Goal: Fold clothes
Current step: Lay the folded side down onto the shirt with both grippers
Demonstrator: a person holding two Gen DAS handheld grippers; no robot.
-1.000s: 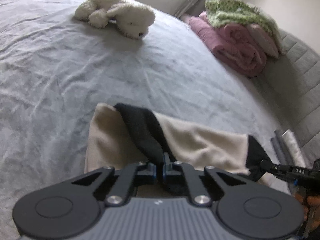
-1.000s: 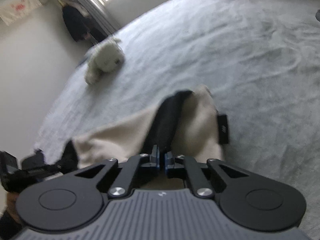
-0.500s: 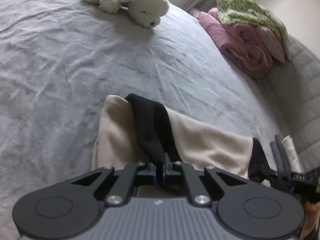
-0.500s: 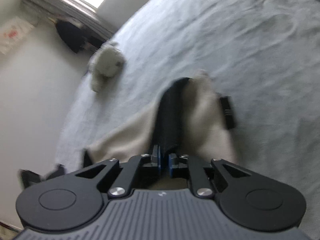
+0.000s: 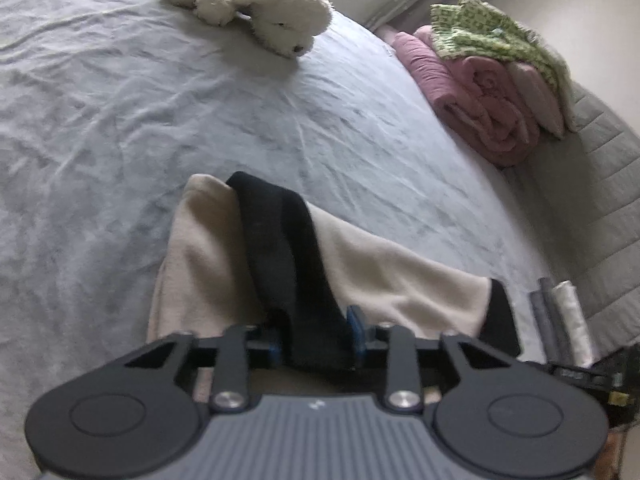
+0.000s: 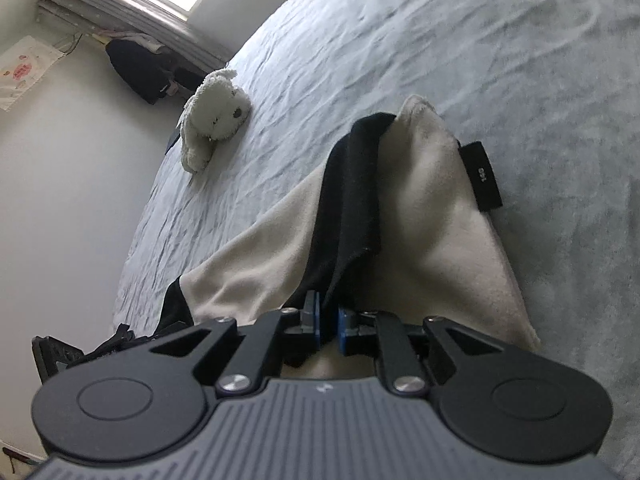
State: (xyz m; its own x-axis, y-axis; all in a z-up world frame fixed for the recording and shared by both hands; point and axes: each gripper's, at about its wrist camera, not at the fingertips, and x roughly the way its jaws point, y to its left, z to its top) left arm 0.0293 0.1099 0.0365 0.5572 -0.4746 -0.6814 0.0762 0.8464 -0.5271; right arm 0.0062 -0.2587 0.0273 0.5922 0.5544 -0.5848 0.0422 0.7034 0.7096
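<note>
A beige fleece garment (image 5: 380,276) (image 6: 440,216) with a black waistband (image 5: 280,240) (image 6: 352,184) lies partly folded on the grey bed sheet (image 5: 120,140). A black size tag (image 6: 482,176) sticks out at its right edge. My left gripper (image 5: 315,338) is open, its blue pads wide apart with the waistband lying loose between them. My right gripper (image 6: 329,320) has its jaws a little apart, and the other end of the black band hangs between the pads. Each gripper shows at the edge of the other's view, at the garment's far corner.
A white plush toy (image 5: 260,12) (image 6: 214,120) lies at the far side of the bed. Folded pink blankets (image 5: 480,104) topped by green patterned cloth (image 5: 492,24) sit against the quilted grey headboard (image 5: 592,184). Rolled grey and white cloths (image 5: 560,320) lie to the right.
The left jaws have spread wide off the black waistband. The right jaws have parted slightly, and the right gripper has rolled and sunk a little. The garment now rests flatter on the bed.
</note>
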